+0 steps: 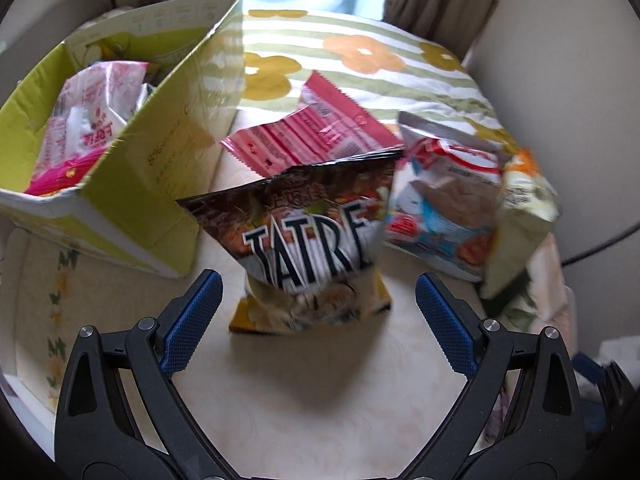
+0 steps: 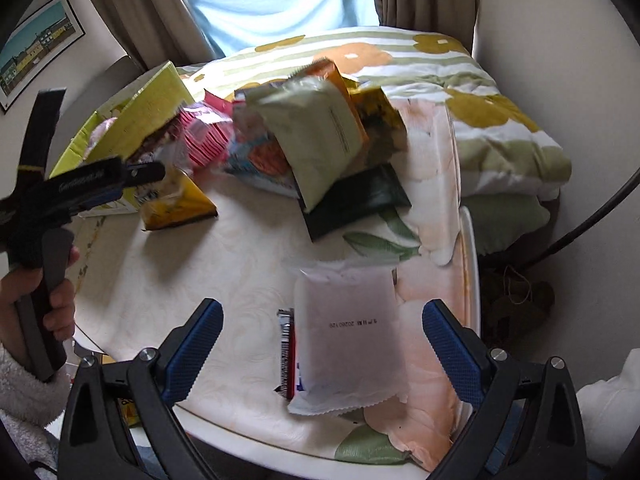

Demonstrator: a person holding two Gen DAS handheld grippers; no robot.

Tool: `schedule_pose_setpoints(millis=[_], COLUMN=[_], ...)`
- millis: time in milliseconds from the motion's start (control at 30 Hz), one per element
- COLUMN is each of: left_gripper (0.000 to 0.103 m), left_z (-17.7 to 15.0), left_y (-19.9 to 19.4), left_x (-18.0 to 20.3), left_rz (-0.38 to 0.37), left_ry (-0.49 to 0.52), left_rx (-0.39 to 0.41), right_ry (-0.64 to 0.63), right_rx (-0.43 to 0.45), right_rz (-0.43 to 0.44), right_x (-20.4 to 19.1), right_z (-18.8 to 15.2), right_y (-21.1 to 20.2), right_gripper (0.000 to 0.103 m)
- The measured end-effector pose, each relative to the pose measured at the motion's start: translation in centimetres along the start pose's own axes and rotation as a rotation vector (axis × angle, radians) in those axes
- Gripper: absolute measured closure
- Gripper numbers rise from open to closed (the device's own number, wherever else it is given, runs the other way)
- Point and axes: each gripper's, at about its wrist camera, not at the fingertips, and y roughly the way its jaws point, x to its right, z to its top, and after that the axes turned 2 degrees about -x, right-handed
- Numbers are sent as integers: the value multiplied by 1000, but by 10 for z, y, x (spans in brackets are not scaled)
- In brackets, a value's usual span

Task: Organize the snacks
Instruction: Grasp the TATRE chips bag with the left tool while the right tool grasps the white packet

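Note:
In the left wrist view a black and yellow snack bag (image 1: 312, 240) stands on the table just beyond my open left gripper (image 1: 318, 290), untouched. Behind it lie a red packet (image 1: 316, 132) and a white and blue bag (image 1: 444, 208). A green cardboard box (image 1: 132, 152) at the left holds pink packets (image 1: 92, 120). In the right wrist view my right gripper (image 2: 322, 318) hangs open over a translucent white packet (image 2: 348, 336) lying flat, with a dark wrapped bar (image 2: 286, 354) under its left edge. The left gripper (image 2: 132, 176) shows at the far left, held by a hand (image 2: 56, 296).
A pile of bags sits mid-table: a pale green pouch (image 2: 316, 140), an orange one (image 2: 332, 72) and a dark green packet (image 2: 360, 200). A folded flowered quilt (image 2: 492, 120) fills the far right. The table's rim (image 2: 472, 248) runs along the right side. Curtains hang behind.

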Motion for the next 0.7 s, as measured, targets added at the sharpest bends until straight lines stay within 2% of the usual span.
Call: schedule_pose_setpoints(millis=[300,367,433,467,500,700], left_gripper=[6,7,16,27,33,44], left_z=[5,6,5,4,4,1], left_y=[31,34,37,38,39,42], left_x=[-8,-10,-12,-12,-13,-13], left_rz=[46,33,16,2,-6,2], left_ry=[-9,-18,-26,-30,-32,-19], left_rx=[3,4,4,-2,-5,-10], right_ry=[-11,-10,-3,6,14,7], right_rx=[-15,-13,-16,-19,-20,-23], right_rz=[10,10,10,11,14,12], right_x=[3,6,9,10,11,11], right_z=[-7,-8,-8,-9,-9,-12], right_y=[21,24,27,28,29,32], right_gripper=[4,10,15,19,19,27])
